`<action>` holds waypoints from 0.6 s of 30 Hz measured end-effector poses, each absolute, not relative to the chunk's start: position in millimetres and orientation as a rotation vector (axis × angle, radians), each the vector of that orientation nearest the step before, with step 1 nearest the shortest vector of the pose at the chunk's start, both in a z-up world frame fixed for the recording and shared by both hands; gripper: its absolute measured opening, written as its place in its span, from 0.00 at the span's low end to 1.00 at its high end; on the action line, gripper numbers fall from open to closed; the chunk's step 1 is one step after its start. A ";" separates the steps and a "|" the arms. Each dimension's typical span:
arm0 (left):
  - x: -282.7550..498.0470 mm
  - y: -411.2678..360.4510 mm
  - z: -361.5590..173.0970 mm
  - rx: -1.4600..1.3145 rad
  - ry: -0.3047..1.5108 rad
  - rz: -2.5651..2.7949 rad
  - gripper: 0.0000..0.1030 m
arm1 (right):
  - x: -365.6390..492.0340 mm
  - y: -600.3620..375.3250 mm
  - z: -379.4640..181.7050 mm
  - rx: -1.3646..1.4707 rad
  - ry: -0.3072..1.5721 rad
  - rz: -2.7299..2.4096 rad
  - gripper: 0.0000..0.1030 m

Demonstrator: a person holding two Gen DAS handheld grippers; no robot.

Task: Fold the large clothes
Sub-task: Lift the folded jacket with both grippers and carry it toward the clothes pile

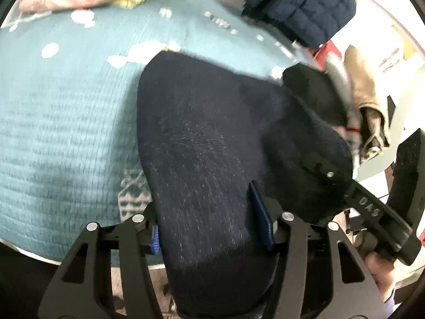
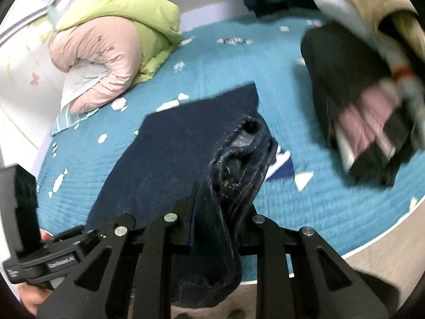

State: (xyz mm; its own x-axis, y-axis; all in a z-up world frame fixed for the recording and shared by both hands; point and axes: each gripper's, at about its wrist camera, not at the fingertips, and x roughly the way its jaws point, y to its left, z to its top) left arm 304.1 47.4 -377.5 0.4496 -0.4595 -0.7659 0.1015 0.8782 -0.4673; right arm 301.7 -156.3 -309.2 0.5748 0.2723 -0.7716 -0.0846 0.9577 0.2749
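Both the left hand-held gripper (image 1: 212, 223) and the right hand-held gripper (image 2: 220, 207) pinch the dark navy garment (image 2: 170, 154) at the bed's (image 2: 332, 207) near edge, folding seemingly begun, more folds left.

garment: dark navy knit (image 1: 202, 143) | state: bunched, zipper edge showing | pose: draped off teal quilt — part spread flat

Both wrist views close above the teal bedspread (image 1: 66, 119), looking forward and down, apparently side by side, sharing the navy garment (image 2: 170, 159).
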 end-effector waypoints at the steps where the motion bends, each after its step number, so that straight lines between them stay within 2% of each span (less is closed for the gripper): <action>1: 303.1 46.4 -369.1 -0.381 1.034 -0.365 0.53 | 301.4 -153.1 -301.1 0.188 0.916 0.210 0.18; 11: 305.9 18.4 -288.2 -0.427 0.894 -0.458 0.52 | 301.8 -164.1 -216.4 0.068 0.728 0.216 0.18; 18: 316.4 -16.9 -196.5 -0.378 0.721 -0.519 0.52 | 304.2 -200.8 -131.7 0.035 0.544 0.212 0.18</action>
State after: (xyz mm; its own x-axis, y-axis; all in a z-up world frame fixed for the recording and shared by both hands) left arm 316.4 -16.9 -196.5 0.6351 -0.5682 -0.5233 0.3163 0.8093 -0.4949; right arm 304.2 -200.8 -131.7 0.8345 0.2097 -0.5095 -0.1912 0.9775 0.0892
